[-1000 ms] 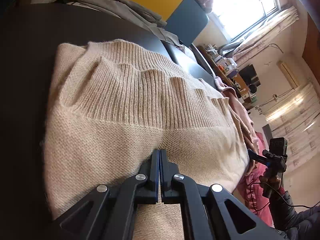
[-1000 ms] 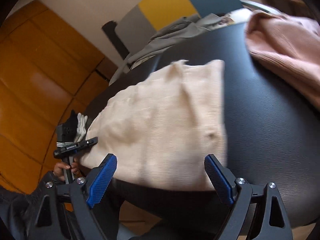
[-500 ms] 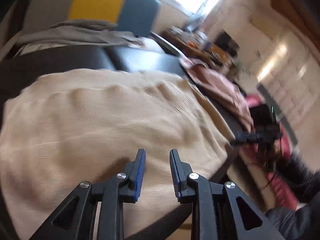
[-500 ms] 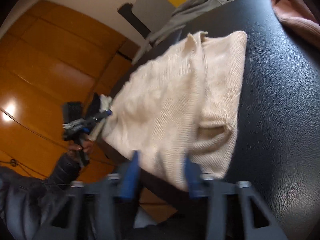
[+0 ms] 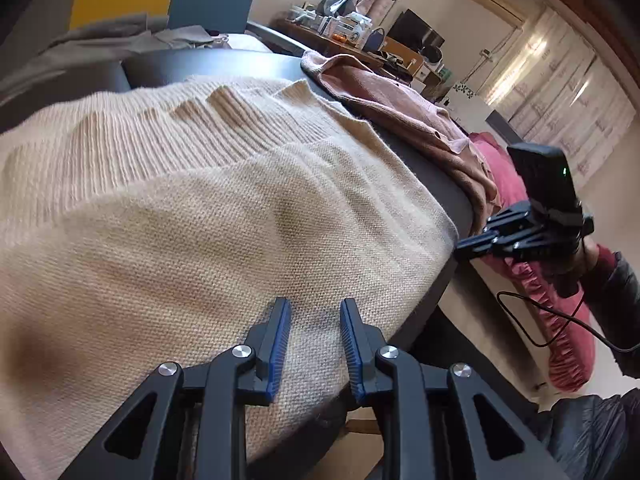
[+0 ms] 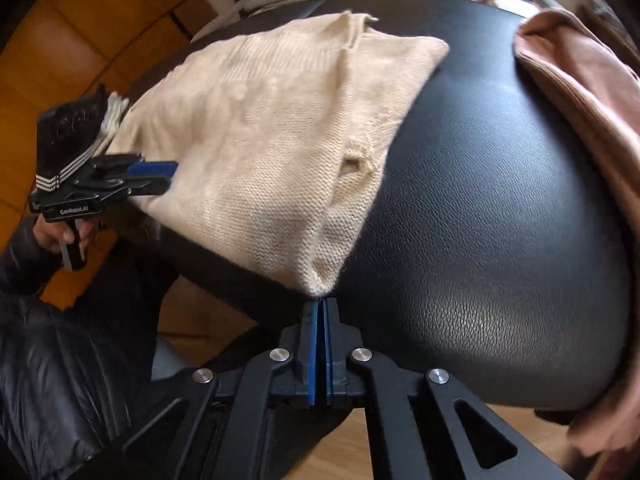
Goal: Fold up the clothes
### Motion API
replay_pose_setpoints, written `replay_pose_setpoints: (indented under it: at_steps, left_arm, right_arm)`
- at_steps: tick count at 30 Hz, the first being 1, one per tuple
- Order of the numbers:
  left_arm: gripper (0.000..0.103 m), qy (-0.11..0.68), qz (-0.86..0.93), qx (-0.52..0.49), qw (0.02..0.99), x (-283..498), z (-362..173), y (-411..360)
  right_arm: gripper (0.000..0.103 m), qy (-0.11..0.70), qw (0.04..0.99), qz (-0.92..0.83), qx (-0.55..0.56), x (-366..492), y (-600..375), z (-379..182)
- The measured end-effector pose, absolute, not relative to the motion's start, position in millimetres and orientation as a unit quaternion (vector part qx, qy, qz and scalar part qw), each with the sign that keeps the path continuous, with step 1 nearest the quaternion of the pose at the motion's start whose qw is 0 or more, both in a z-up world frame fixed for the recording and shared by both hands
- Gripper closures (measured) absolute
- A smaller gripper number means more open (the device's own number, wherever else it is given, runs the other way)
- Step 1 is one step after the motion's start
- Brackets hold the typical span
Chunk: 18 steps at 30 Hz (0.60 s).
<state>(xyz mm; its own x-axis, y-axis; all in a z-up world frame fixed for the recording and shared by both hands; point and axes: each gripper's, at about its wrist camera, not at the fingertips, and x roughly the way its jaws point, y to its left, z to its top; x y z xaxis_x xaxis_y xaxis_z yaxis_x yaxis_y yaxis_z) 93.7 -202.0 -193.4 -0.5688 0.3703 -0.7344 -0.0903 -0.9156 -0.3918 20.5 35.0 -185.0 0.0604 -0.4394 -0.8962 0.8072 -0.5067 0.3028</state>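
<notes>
A cream knit sweater lies folded on a black leather surface, ribbed hem at the far side. My left gripper hovers over the sweater's near edge, its jaws a little apart with nothing between the blue pads. From the right wrist view the left gripper sits at the sweater's left edge. My right gripper is shut, with the sweater's near corner drawn to a point into its fingertips. The left wrist view shows the right gripper at that same corner, by the surface's edge.
A pink knit garment lies to the right of the cream one and shows as the pink garment in the right wrist view. Grey clothes are heaped at the far edge. A person's dark sleeves reach in from the near side.
The left gripper has opened, let go of the sweater and slid along its near edge. The right gripper has closed from wide open onto the sweater's corner.
</notes>
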Motion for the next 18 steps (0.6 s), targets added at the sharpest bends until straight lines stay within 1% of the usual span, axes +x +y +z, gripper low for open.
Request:
replay_pose_setpoints:
  at_steps: [1, 2, 3, 4, 5, 6, 7, 8, 10, 16, 18]
  left_arm:
    - [0.078, -0.157, 0.874, -0.441, 0.129, 94, -191, -203]
    - [0.077, -0.158, 0.876, -0.437, 0.126, 94, -189, -205]
    - [0.077, -0.16, 0.879, -0.433, 0.119, 94, -187, -208]
    - [0.077, -0.163, 0.881, -0.429, 0.113, 94, -185, -212]
    - [0.077, -0.165, 0.884, -0.424, 0.107, 93, -183, -215]
    - [0.076, -0.168, 0.886, -0.42, 0.101, 94, -181, -220]
    - [0.076, -0.17, 0.888, -0.417, 0.094, 95, -180, -225]
    - [0.076, -0.172, 0.89, -0.414, 0.087, 96, -178, -231]
    - [0.076, -0.176, 0.895, -0.404, 0.071, 100, -175, -244]
    - [0.073, -0.196, 0.904, -0.378, 0.035, 105, -167, -283]
    - [0.073, -0.198, 0.906, -0.374, 0.022, 103, -166, -295]
  right_arm:
    - [0.1, 0.157, 0.467, -0.666, 0.56, 19, 37, -182]
    - [0.096, 0.144, 0.468, -0.673, 0.555, 15, 40, -176]
    - [0.096, 0.122, 0.47, -0.683, 0.545, 9, 42, -166]
    - [0.091, 0.095, 0.475, -0.692, 0.535, 2, 44, -157]
    - [0.072, 0.075, 0.478, -0.704, 0.52, -3, 43, -148]
    - [0.058, 0.056, 0.48, -0.715, 0.505, -9, 42, -140]
    - [0.031, 0.044, 0.481, -0.725, 0.49, -15, 36, -136]
    - [0.021, 0.034, 0.482, -0.735, 0.476, -20, 30, -133]
    - [0.021, 0.02, 0.482, -0.748, 0.456, -31, 12, -131]
    - [0.022, 0.042, 0.468, -0.756, 0.455, -64, -61, -146]
    - [0.024, 0.052, 0.461, -0.755, 0.463, -76, -77, -155]
